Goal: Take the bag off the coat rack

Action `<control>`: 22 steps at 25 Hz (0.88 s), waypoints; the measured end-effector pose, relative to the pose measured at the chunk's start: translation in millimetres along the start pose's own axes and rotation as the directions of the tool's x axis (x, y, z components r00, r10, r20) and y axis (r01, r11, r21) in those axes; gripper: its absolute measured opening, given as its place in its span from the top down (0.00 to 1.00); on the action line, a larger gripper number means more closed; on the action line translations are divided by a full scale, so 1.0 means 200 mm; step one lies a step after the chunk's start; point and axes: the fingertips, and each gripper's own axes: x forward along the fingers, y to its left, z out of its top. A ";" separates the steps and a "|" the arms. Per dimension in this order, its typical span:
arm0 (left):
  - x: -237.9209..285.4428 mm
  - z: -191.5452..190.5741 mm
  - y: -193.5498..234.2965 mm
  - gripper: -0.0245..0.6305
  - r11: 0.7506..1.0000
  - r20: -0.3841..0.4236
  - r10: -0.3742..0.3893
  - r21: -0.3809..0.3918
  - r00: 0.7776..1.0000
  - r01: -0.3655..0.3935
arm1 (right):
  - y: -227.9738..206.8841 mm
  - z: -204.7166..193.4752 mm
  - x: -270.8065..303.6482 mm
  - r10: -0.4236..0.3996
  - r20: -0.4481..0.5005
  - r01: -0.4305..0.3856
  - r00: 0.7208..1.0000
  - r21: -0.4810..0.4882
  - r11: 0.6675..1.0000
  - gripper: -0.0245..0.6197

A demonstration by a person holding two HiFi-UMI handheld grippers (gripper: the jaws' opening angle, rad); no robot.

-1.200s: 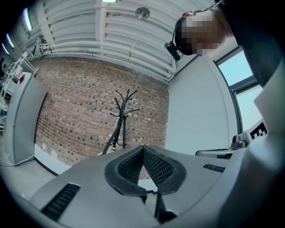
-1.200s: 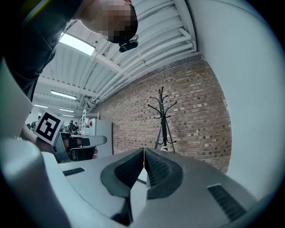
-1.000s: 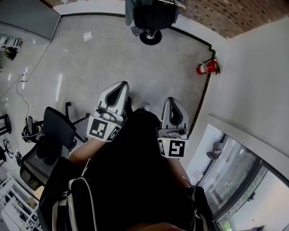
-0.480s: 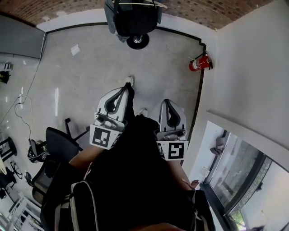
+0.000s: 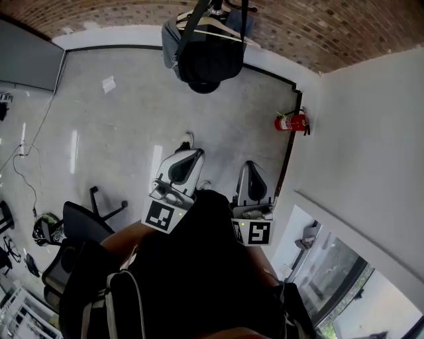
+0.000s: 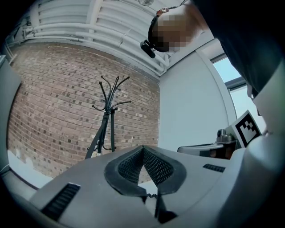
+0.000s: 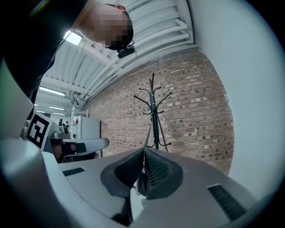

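Observation:
A black bag [image 5: 207, 58] hangs by its straps from the black coat rack [image 5: 215, 9] at the top of the head view, against the brick wall. My left gripper [image 5: 195, 152] and right gripper [image 5: 250, 164] are held level side by side, both pointing toward the rack and still well short of it. Both have their jaws shut with nothing between them. In the left gripper view the coat rack [image 6: 108, 115] stands ahead, left of the gripper [image 6: 142, 148]. In the right gripper view the coat rack [image 7: 153, 113] rises straight above the gripper [image 7: 143, 151], and the bag is mostly hidden behind the jaws.
A red fire extinguisher [image 5: 289, 122] stands by the white wall on the right. A black office chair [image 5: 81, 224] is at the lower left, and a scrap of paper [image 5: 109, 83] lies on the grey floor. A window runs along the lower right.
Both grippers have travelled forward across the floor toward the coat rack. The rack and its bag now show fuller and lower in the head view. The jaws stayed shut.

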 end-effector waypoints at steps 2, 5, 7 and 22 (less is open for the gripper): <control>0.05 -0.02 0.09 0.93 1.000 -0.011 0.004 -0.019 1.000 -0.005 | 0.01 0.01 0.13 0.017 -0.005 -0.017 1.000 -0.009 1.000 0.93; 0.13 -0.01 0.21 0.93 0.999 -0.003 0.022 -0.044 1.000 -0.022 | 0.00 0.02 0.28 0.018 -0.013 -0.018 1.000 -0.018 1.000 0.93; 0.16 0.01 0.27 0.93 0.999 -0.004 0.016 -0.037 1.000 -0.016 | -0.01 0.06 0.35 0.005 -0.003 -0.005 1.000 -0.031 1.000 0.93; 0.37 0.16 0.76 0.93 0.999 0.016 0.043 0.014 0.999 -0.044 | 0.01 0.21 0.88 0.012 0.071 -0.010 0.997 -0.021 1.000 0.93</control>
